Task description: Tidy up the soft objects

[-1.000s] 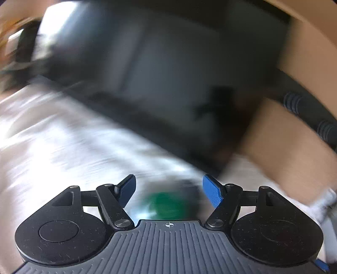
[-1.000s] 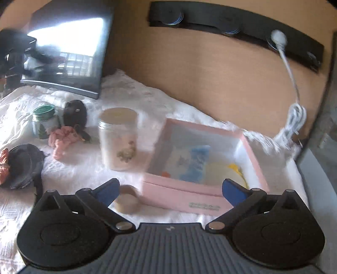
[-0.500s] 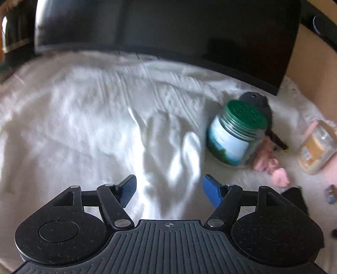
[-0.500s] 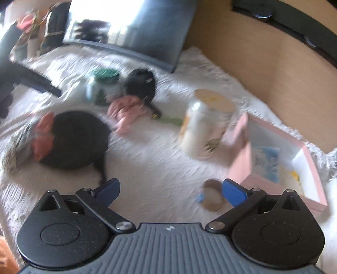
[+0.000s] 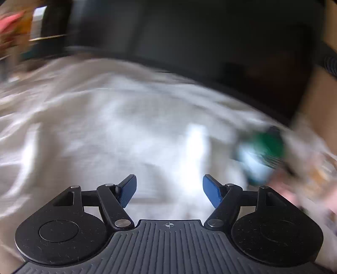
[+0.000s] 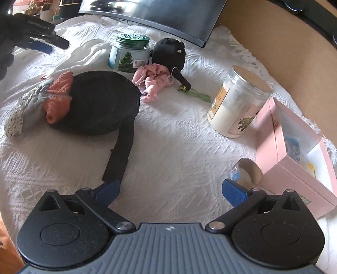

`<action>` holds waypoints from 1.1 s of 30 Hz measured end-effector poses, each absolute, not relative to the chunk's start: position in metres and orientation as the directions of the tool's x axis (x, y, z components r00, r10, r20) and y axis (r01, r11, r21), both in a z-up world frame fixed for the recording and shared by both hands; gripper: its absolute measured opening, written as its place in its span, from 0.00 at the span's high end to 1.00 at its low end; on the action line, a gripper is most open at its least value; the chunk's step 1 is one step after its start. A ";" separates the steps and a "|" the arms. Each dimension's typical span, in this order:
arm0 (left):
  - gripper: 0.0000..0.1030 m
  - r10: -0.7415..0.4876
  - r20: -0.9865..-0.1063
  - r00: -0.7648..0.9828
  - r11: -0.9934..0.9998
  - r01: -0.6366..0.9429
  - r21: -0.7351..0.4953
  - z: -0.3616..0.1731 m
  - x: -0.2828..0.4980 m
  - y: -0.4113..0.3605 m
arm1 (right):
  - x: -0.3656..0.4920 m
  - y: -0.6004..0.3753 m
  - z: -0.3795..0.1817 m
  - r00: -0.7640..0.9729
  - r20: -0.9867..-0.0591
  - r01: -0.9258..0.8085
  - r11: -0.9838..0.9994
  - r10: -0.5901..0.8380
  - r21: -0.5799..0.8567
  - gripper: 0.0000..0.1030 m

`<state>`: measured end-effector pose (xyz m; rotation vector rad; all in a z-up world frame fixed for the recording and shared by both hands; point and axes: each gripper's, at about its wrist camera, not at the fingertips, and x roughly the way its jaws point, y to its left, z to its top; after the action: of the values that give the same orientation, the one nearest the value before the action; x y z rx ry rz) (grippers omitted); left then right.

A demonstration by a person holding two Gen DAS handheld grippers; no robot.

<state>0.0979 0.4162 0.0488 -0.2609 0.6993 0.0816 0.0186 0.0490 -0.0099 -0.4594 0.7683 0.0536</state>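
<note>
On a white knitted cloth [image 6: 179,137] lie soft things: a black round pad with a strap [image 6: 101,103], an orange knit bow [image 6: 59,97] on a patterned grey pouch [image 6: 19,113], a pink scrunchie [image 6: 151,80] and a black plush pouch [image 6: 168,52]. My right gripper [image 6: 170,190] hangs open over the cloth in front of the strap's end, holding nothing. My left gripper [image 5: 169,190] is open over bare cloth in a blurred view; in the right wrist view it shows at the far left [image 6: 40,42].
A green-lidded jar [image 6: 130,52] stands behind the pad and blurs at the right of the left view [image 5: 263,156]. A cream jar [image 6: 238,101], a small tape roll [image 6: 248,170] and an open pink box [image 6: 294,160] sit at the right. A dark monitor [image 6: 160,12] stands behind.
The right gripper swung left from the pink box toward the black pad and came lower. The left view keeps sweeping; the green jar slid toward its right edge. Both stayed open.
</note>
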 end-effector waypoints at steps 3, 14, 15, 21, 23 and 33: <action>0.28 0.050 -0.691 0.721 0.950 -0.248 -0.190 0.039 0.110 0.429 | 0.019 0.049 -0.010 0.724 -0.680 -0.211 0.899 -0.120 -0.384 0.00; 0.27 0.179 -0.674 0.716 0.946 -0.314 -0.082 0.018 0.092 0.406 | 0.016 0.036 -0.013 0.714 -0.697 -0.161 0.952 -0.069 -0.260 0.00; 0.27 0.177 -0.669 0.722 0.939 -0.327 -0.105 0.017 0.090 0.410 | 0.016 0.033 -0.013 0.712 -0.700 -0.157 0.957 -0.062 -0.244 0.00; 0.26 0.071 -0.649 0.758 0.952 -0.246 -0.183 0.017 0.100 0.403 | 0.019 0.017 -0.015 0.681 -0.733 -0.108 0.988 -0.008 -0.111 0.00; 0.25 0.085 -0.645 0.759 0.965 -0.224 -0.136 0.014 0.108 0.391 | 0.018 0.019 -0.016 0.682 -0.732 -0.110 0.987 -0.011 -0.117 0.00; 0.39 0.202 -0.661 0.722 0.960 -0.278 -0.011 0.010 0.121 0.375 | 0.014 0.018 -0.017 0.665 -0.746 -0.110 0.988 -0.011 -0.112 0.00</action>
<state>0.1213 0.3750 0.0101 -0.1123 0.7164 0.2657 0.0144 0.0181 -0.0169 -0.1527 0.8417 0.0562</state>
